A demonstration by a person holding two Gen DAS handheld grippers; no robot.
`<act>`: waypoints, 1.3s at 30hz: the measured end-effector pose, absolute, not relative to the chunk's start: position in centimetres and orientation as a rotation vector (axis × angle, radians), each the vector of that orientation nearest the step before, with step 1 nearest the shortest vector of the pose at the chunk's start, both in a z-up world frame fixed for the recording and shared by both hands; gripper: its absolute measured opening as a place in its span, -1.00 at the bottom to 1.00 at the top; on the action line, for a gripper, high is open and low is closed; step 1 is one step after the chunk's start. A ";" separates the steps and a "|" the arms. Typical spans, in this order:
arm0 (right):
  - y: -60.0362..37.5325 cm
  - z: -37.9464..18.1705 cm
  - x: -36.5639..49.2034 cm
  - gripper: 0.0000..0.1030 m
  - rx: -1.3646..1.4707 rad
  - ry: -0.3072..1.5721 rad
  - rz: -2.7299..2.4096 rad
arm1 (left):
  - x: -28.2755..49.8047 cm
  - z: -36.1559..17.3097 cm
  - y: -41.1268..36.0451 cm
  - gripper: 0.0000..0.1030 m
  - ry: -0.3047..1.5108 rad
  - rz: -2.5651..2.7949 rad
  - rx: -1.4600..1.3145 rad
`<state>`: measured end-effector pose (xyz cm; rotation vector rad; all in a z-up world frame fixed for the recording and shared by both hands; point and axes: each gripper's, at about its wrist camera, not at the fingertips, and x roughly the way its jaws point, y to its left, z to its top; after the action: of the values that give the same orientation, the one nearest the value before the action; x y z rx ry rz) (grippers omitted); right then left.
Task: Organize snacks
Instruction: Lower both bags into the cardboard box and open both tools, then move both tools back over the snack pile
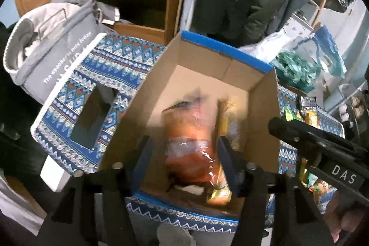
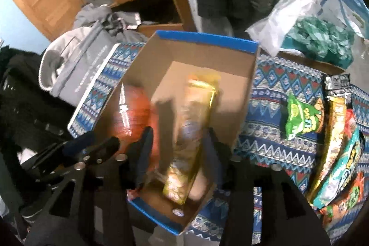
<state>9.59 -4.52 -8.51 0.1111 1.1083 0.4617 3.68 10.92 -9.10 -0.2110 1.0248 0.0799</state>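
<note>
Left to right across the two wrist views. At far left a grey fabric bag (image 1: 46, 54) slumps against the patterned blue cloth (image 1: 110, 75) that covers the table; on this cloth stands the open cardboard box (image 1: 221, 66) with a blue rim. The left gripper (image 1: 184, 163) points steeply down into the box with its jaws parted on either side of an orange snack bag (image 1: 189, 144); the bag lies between the fingers, but blur leaves it unclear whether the pads press it, and it appears to be resting in the box rather than hanging. Just to its right the right gripper (image 2: 177, 153) likewise reaches into the box, its jaws apart around a long gold-wrapped packet (image 2: 191, 137); the packet's sides seem clear of both fingers, so it is judged released. The packet's long axis runs from the near rim toward the far wall of the box, in line with the fingers, and it lies beside the orange snack bag. Further right, well apart from the box, the loose snacks remain on the cloth: a green snack bag (image 2: 302, 117) and a stack of long packets (image 2: 334, 153) at the edge. The right gripper is the nearer to these, so the next pick would likely fall to it, swinging rightward out of the box.
</note>
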 end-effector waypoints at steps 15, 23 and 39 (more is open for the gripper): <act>-7.6 -7.3 8.8 0.30 0.081 1.050 0.371 | 3.2 -7.7 8.3 0.37 0.999 0.016 -0.180; -10.8 -7.0 7.9 0.38 0.074 1.032 0.321 | 3.1 -7.2 5.7 0.42 0.997 -0.027 -0.150; -19.8 -7.6 6.3 0.43 0.142 1.047 0.165 | 2.6 -7.9 -0.4 0.43 1.036 -0.101 -0.089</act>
<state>6.29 -19.83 -7.64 0.1415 1.0475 0.1654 2.63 -0.42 -7.91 -0.0889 1.0365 -0.1009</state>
